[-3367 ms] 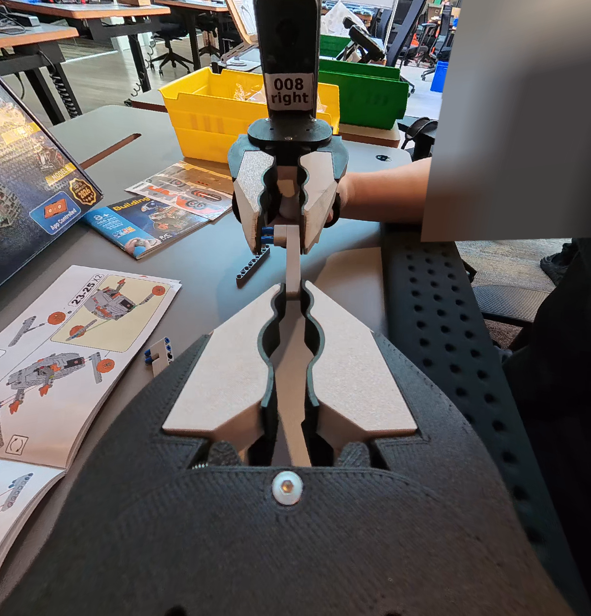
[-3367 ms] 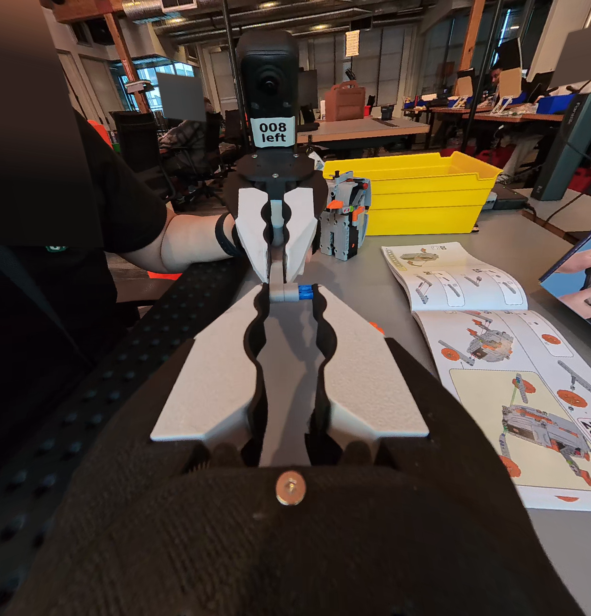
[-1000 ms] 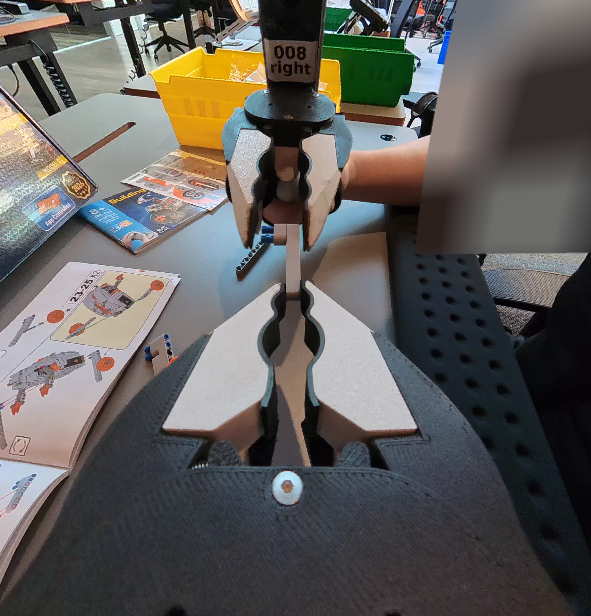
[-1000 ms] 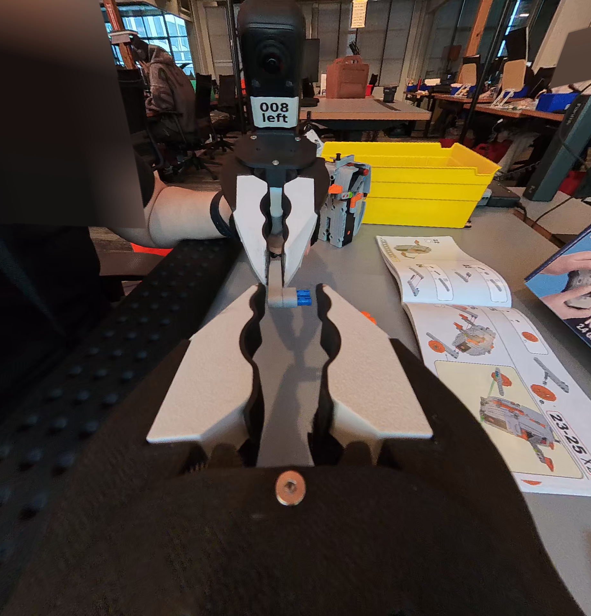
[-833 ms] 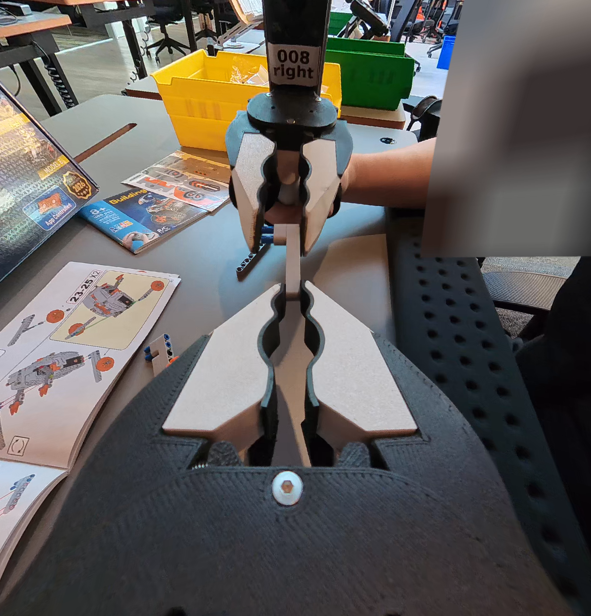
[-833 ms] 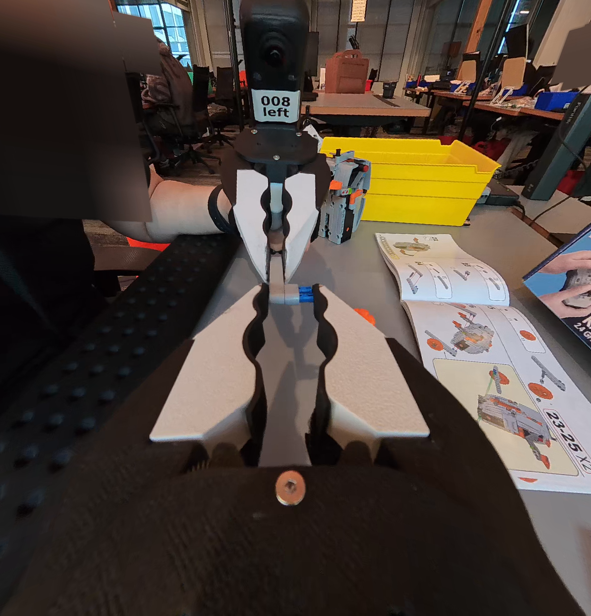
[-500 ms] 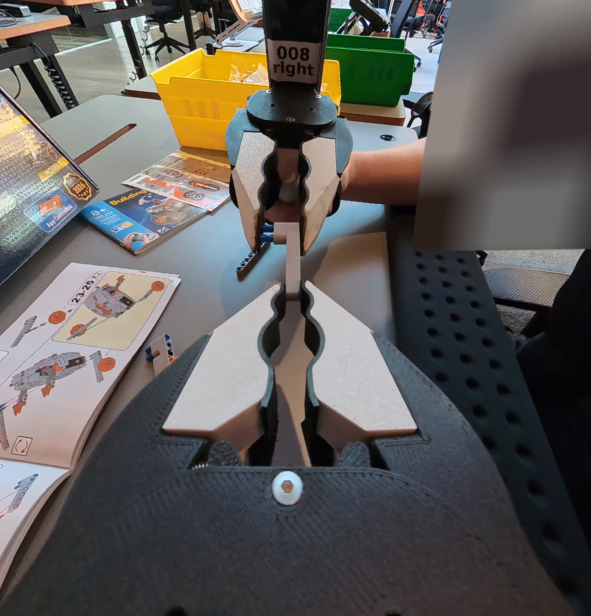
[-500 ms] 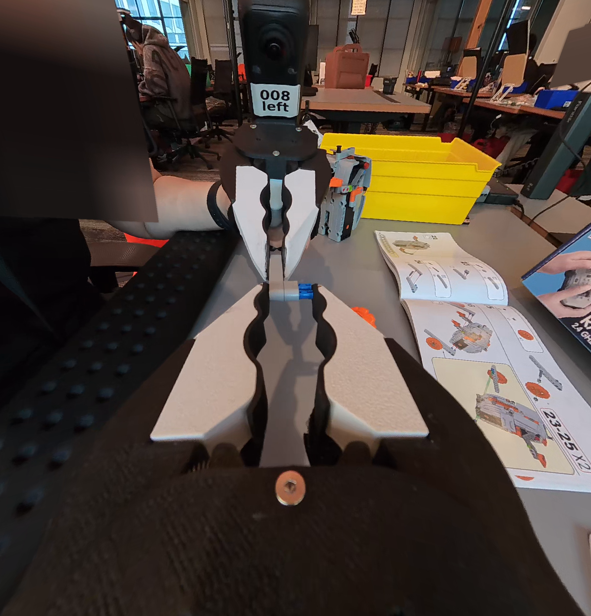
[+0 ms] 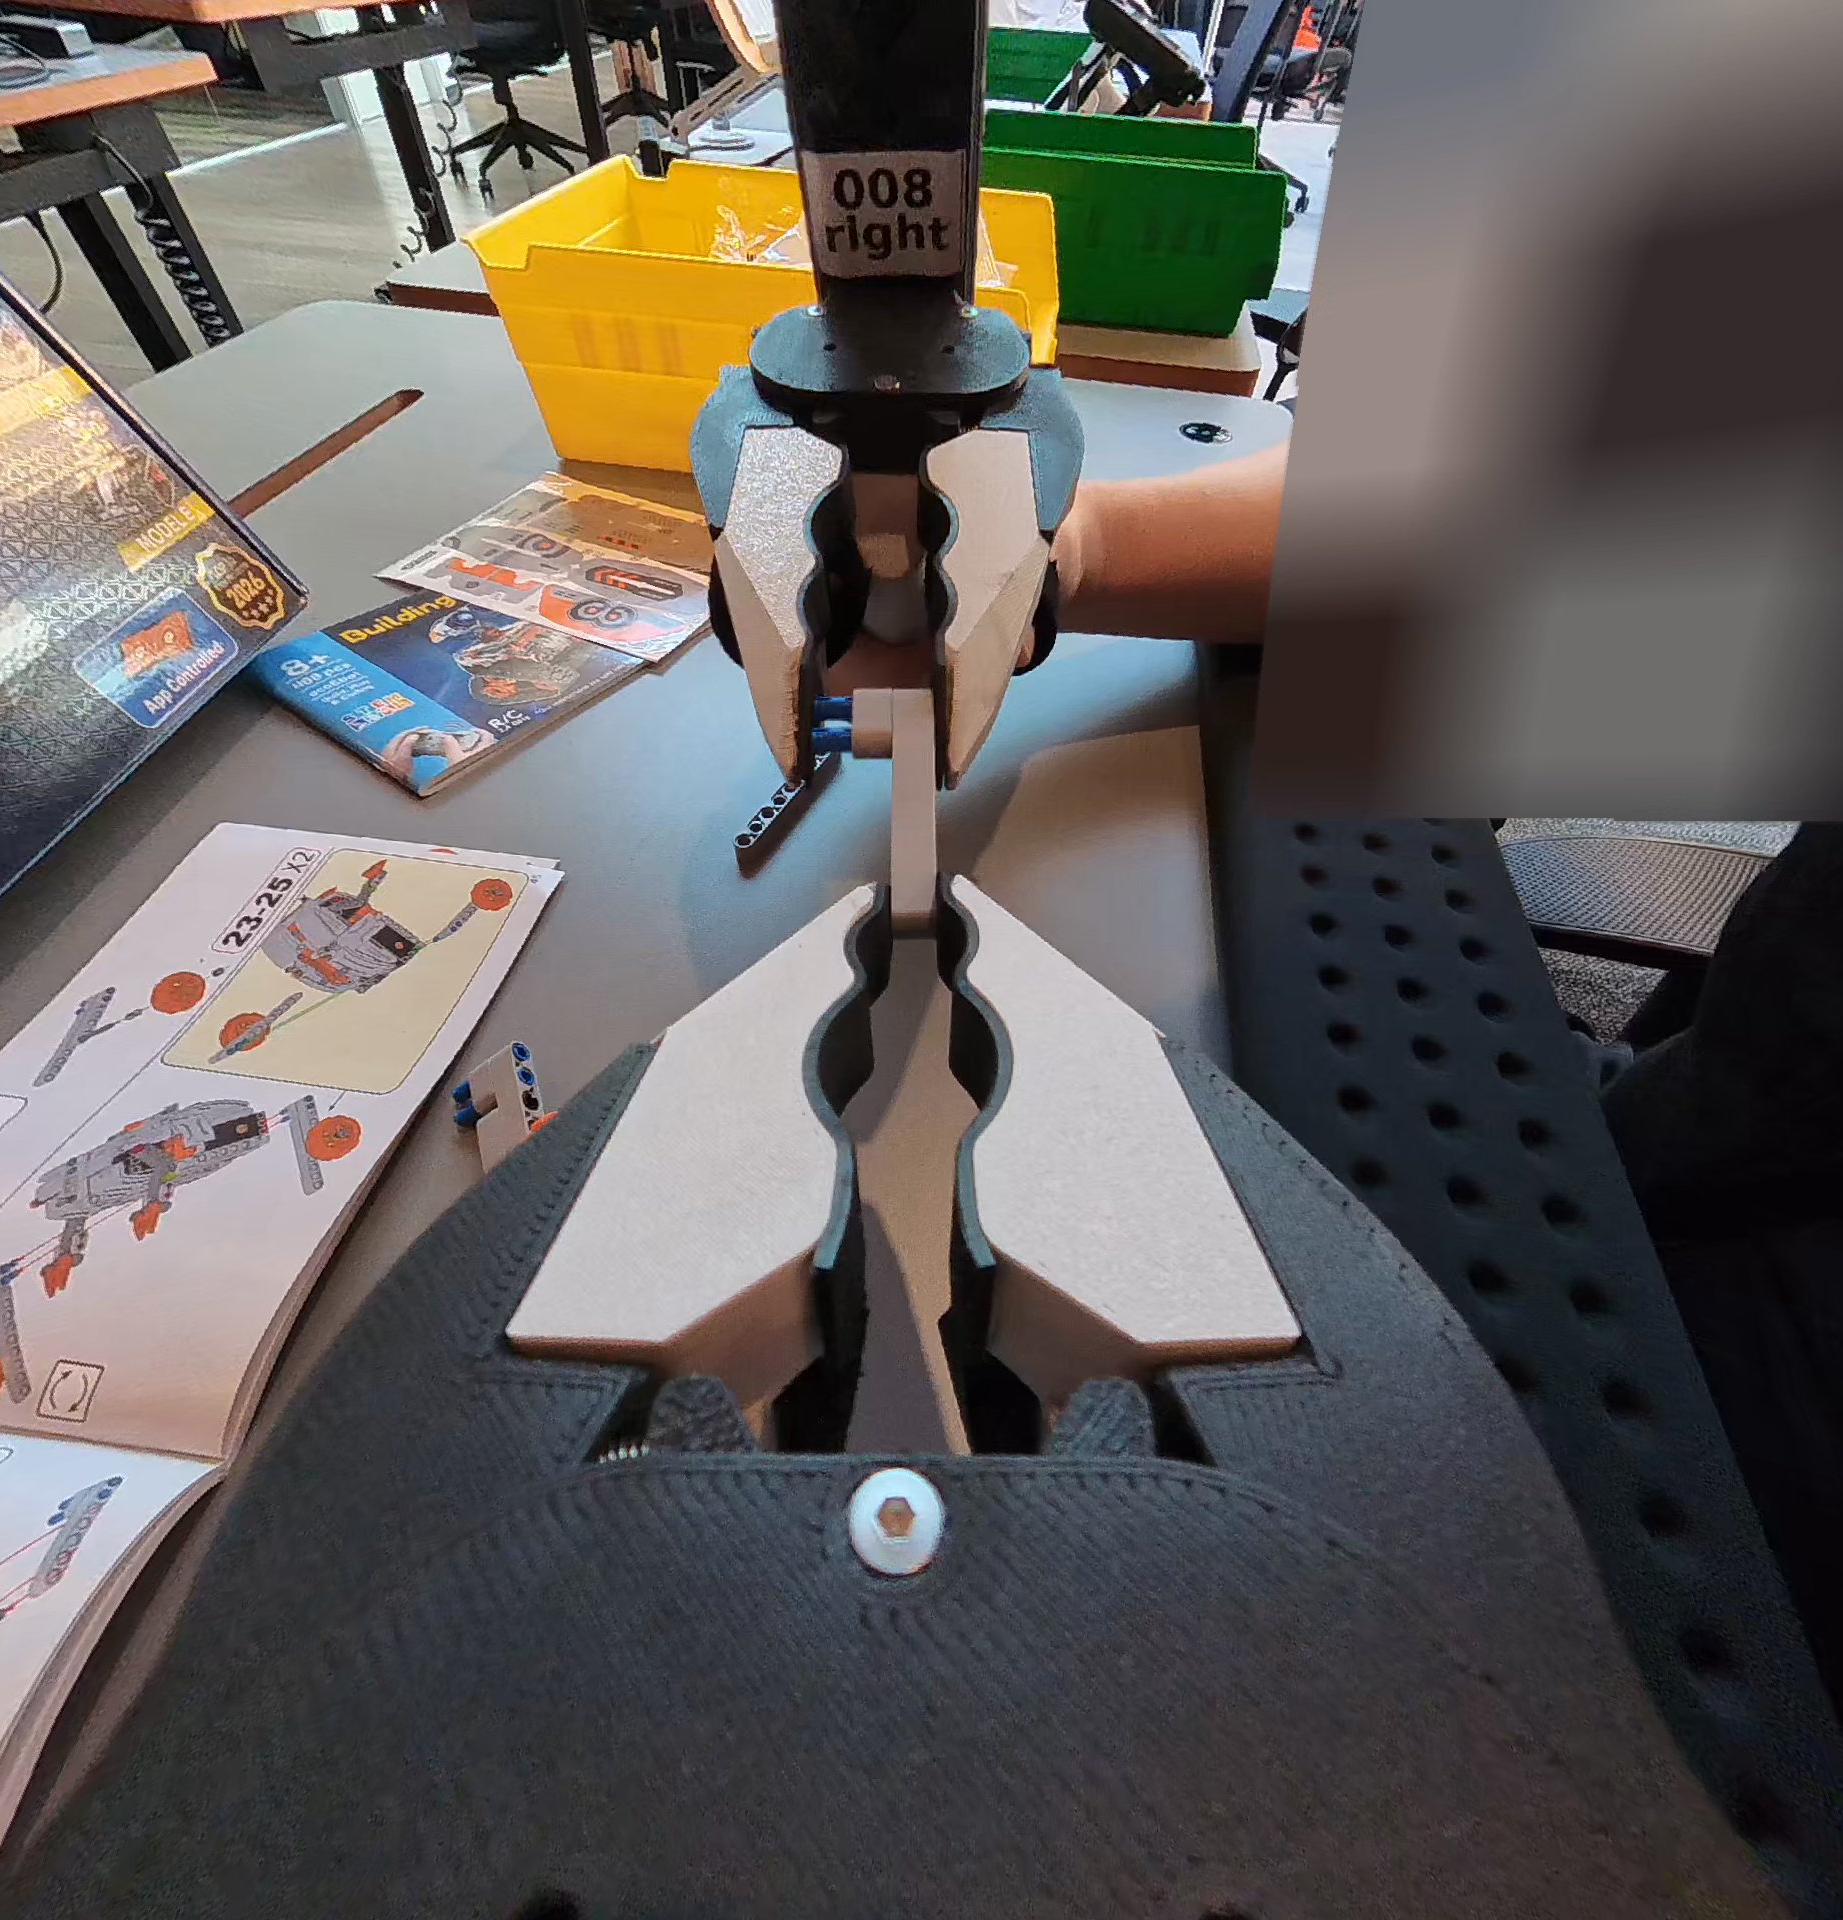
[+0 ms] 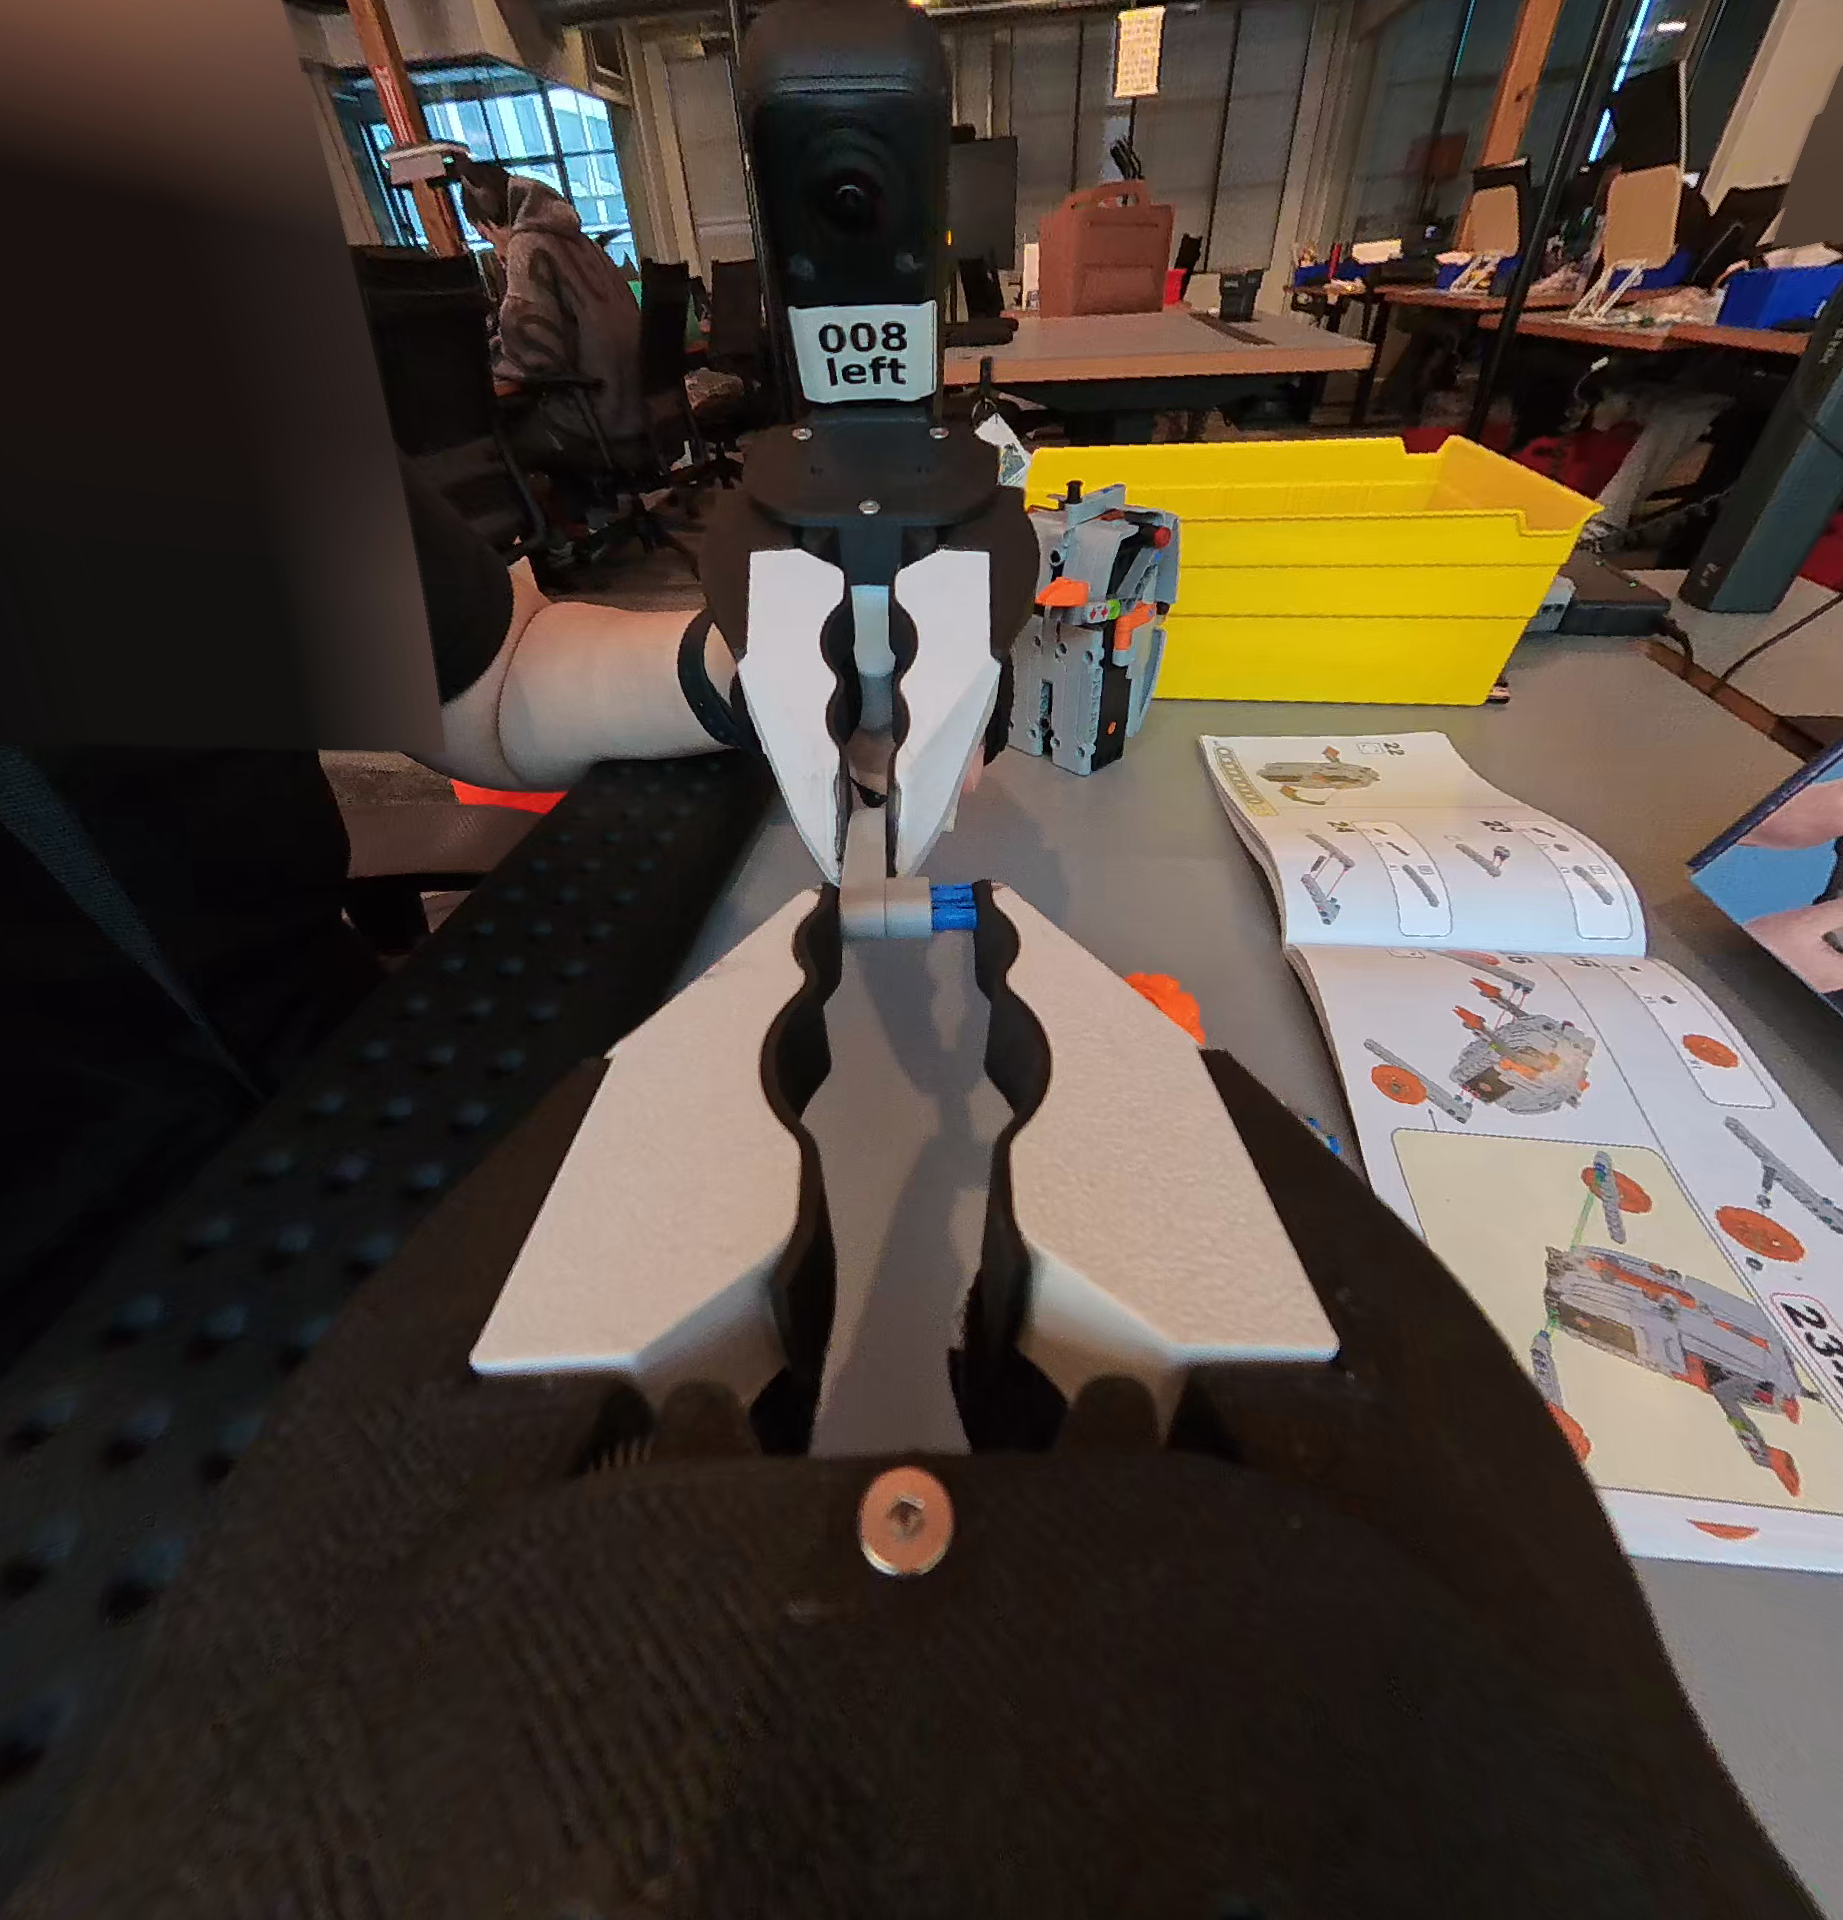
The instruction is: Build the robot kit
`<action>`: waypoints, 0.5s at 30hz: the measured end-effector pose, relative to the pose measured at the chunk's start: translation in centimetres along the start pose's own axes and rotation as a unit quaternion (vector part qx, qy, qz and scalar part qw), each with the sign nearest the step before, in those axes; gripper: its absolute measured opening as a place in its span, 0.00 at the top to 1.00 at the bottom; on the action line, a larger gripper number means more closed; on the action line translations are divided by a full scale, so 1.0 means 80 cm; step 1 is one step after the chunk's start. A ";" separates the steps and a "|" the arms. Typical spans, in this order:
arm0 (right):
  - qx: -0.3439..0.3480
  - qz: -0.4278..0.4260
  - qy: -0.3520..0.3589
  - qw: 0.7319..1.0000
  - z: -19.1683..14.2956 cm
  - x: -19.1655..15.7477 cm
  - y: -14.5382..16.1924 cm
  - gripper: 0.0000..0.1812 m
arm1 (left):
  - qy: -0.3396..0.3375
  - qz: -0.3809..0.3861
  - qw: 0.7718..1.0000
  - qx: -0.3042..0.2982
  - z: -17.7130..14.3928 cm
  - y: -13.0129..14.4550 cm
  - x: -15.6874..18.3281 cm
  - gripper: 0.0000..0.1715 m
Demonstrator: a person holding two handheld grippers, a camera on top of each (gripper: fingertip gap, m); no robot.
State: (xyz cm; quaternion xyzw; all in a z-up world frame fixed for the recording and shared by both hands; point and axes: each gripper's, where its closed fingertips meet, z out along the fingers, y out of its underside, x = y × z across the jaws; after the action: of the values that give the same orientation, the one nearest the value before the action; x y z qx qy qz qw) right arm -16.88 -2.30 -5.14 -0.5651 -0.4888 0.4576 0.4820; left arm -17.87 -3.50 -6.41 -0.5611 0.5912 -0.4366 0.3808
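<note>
My left gripper is shut on the lower end of a light grey L-shaped toy beam and holds it above the grey table. My right gripper faces it and is shut across the beam's short end and its two blue pins. The right gripper shows head-on in the left wrist view, one finger against the blue pins. The left gripper shows head-on in the right wrist view.
An open instruction booklet lies to the left, with a small grey piece with blue pins and a dark beam near it. A yellow bin, a green bin, a part-built model and an orange piece are on the table. Both grippers' tips are close together, under 4 cm apart.
A second ago my right gripper's fingers stood slightly apart around the beam's pinned end; now they have shut on it. My left gripper has kept its hold and hardly moved.
</note>
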 end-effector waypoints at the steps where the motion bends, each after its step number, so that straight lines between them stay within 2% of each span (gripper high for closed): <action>1: 0.000 -0.003 0.002 1.000 0.000 0.000 0.000 0.87 | 0.000 0.000 1.000 0.001 0.000 0.000 0.000 0.97; 15: 0.007 -0.025 0.006 1.000 0.003 -0.004 -0.004 0.87 | 0.007 0.000 1.000 0.006 0.000 -0.002 0.003 0.96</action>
State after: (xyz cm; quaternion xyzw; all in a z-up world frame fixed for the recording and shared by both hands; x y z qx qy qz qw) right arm -17.22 -2.56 -4.85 -0.5516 -0.4969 0.4456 0.5003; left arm -17.84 -3.73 -6.21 -0.5556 0.5910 -0.4445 0.3801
